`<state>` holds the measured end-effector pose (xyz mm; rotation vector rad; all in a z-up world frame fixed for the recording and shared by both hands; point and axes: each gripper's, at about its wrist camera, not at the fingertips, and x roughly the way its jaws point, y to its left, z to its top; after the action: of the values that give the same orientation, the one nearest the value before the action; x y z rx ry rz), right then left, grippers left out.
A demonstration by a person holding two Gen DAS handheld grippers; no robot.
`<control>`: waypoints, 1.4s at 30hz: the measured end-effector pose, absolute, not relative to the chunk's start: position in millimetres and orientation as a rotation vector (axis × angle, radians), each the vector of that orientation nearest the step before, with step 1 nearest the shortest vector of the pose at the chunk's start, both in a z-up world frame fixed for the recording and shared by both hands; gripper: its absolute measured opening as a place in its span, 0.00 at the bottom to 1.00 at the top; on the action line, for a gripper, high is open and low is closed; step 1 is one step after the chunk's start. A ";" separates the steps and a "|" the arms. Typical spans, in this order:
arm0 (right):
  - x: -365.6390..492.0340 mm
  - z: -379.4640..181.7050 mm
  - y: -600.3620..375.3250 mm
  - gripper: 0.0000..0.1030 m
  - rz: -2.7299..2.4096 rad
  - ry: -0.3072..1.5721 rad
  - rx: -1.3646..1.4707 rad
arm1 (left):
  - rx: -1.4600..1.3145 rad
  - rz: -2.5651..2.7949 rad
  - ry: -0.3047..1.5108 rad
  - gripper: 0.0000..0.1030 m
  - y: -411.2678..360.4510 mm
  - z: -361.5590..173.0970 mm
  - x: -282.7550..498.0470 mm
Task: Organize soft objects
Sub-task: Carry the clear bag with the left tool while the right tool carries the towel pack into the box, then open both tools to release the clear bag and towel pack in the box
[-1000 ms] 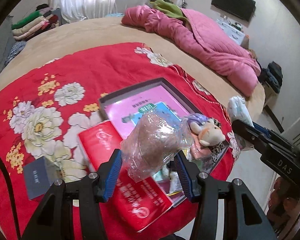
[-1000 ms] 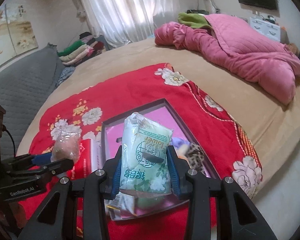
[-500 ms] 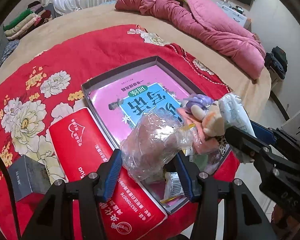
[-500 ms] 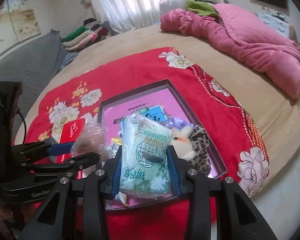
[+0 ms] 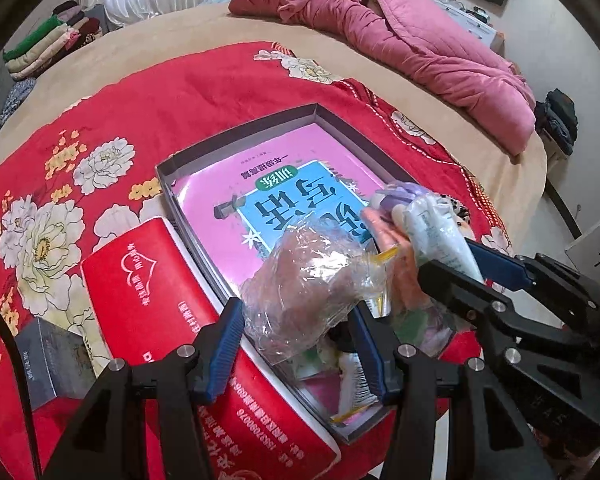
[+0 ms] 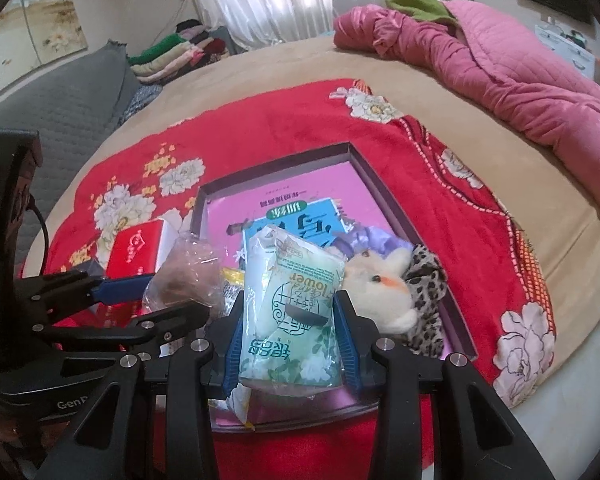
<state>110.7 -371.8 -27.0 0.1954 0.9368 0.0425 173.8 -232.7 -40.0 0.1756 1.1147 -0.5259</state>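
My left gripper [image 5: 296, 316] is shut on a crinkled clear plastic bag [image 5: 316, 280] with something brownish inside, held just above the near end of a shallow dark box [image 5: 236, 136]. My right gripper [image 6: 288, 312] is shut on a pale green tissue pack [image 6: 292, 312], low over the same box [image 6: 276, 164]. In the left wrist view the right gripper [image 5: 456, 260] comes in from the right with the tissue pack [image 5: 440, 224]. A pink and blue book [image 5: 268, 196] lines the box. A white plush toy [image 6: 384, 288] and a leopard-print cloth [image 6: 424, 292] lie in its right part.
The box rests on a red flowered blanket [image 5: 100, 120] over a tan bed. A red carton [image 5: 148, 292] lies left of the box, a small grey box [image 5: 48, 356] beyond it. A pink quilt [image 6: 500, 64] is heaped at the far right; folded clothes [image 6: 172, 56] are stacked at the back left.
Both grippers have sunk toward the box with their loads still gripped. The tissue pack now sits right beside the plastic bag, over the near end of the box.
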 end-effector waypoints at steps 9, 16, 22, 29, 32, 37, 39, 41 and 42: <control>122.3 -49.3 -380.3 0.40 0.040 0.968 0.228 | 0.181 -0.524 1.133 0.53 -238.5 -46.9 179.5; 121.5 -40.2 -388.5 0.46 0.057 0.956 0.276 | 0.150 -0.543 1.161 0.53 -236.5 -47.2 184.2; 115.4 -26.4 -393.0 0.56 0.065 0.918 0.307 | 0.163 -0.543 1.163 0.54 -237.9 -47.1 182.8; 108.1 -15.9 -395.8 0.57 0.054 0.898 0.317 | 0.144 -0.554 1.166 0.56 -234.9 -43.0 181.8; 101.3 -8.7 -397.7 0.57 0.049 0.881 0.322 | 0.143 -0.550 1.161 0.57 -234.2 -41.0 180.8; 86.4 7.7 -401.3 0.57 0.036 0.845 0.331 | 0.134 -0.551 1.148 0.58 -230.8 -33.7 175.7; 82.2 13.1 -401.6 0.63 0.027 0.837 0.329 | 0.131 -0.548 1.142 0.58 -228.5 -30.5 173.7; 75.4 18.7 -400.4 0.72 0.015 0.833 0.318 | 0.123 -0.547 1.136 0.58 -224.5 -25.6 170.2; 72.4 21.2 -399.2 0.72 0.007 0.830 0.310 | 0.118 -0.548 1.133 0.58 -223.4 -23.7 169.1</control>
<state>72.4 -399.2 21.2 0.3097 0.8298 0.0075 169.1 -223.4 -23.7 0.1185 1.1326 -0.5482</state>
